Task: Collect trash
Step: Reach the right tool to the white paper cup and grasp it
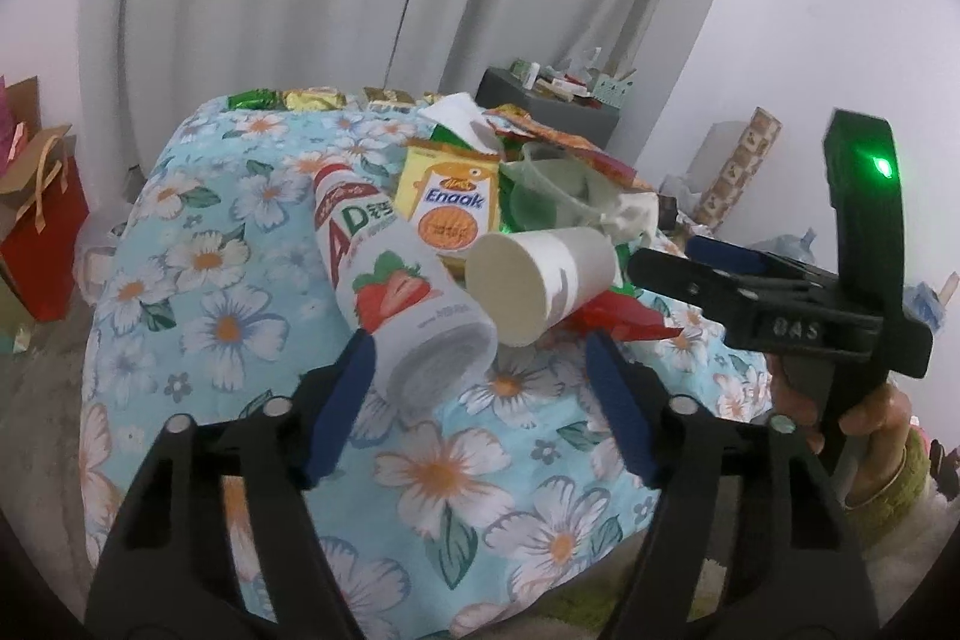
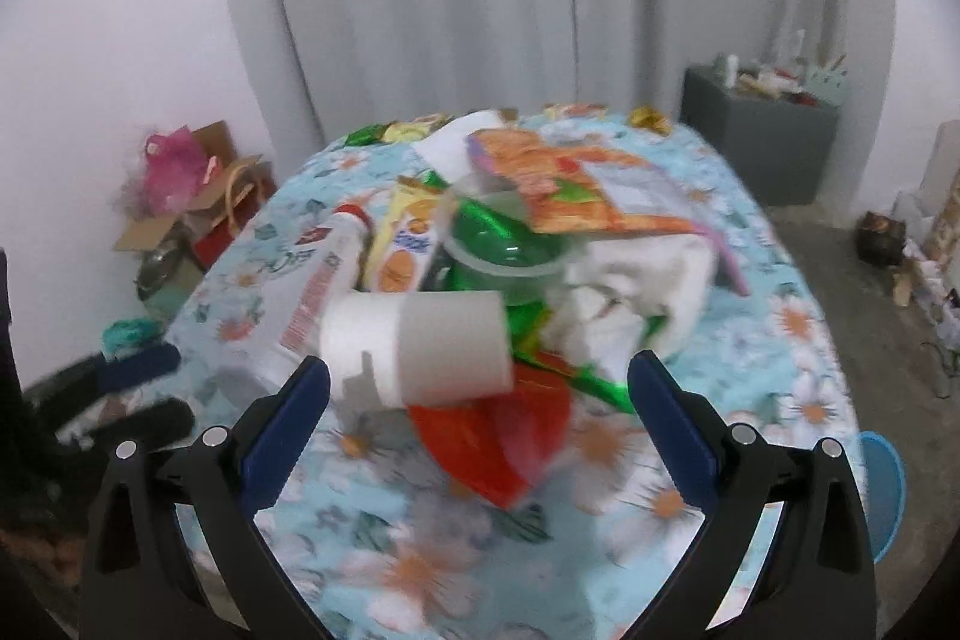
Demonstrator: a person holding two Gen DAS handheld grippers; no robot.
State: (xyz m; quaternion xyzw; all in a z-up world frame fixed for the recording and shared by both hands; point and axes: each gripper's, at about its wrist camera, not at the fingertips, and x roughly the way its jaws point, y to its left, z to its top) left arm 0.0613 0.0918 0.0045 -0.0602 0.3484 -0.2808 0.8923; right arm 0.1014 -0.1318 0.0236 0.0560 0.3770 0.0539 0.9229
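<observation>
My left gripper (image 1: 480,346) gapes, bottle (image 1: 396,274) base between pads at 11 o'clock, ungripped. My right gripper (image 2: 480,382) gapes; paper cup (image 2: 420,346) at 12.

Blue floral cloth (image 1: 228,280), seemingly white cup (image 1: 540,280).

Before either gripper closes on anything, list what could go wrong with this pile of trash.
1. The strawberry drink bottle lies on its side between the open jaws of the left gripper; a squeeze near its round end may roll it away.
2. The paper cup leans on that bottle and on wrappers, so moving the bottle could tip it.
3. The right gripper faces the same cup, so the two tools may collide.
</observation>
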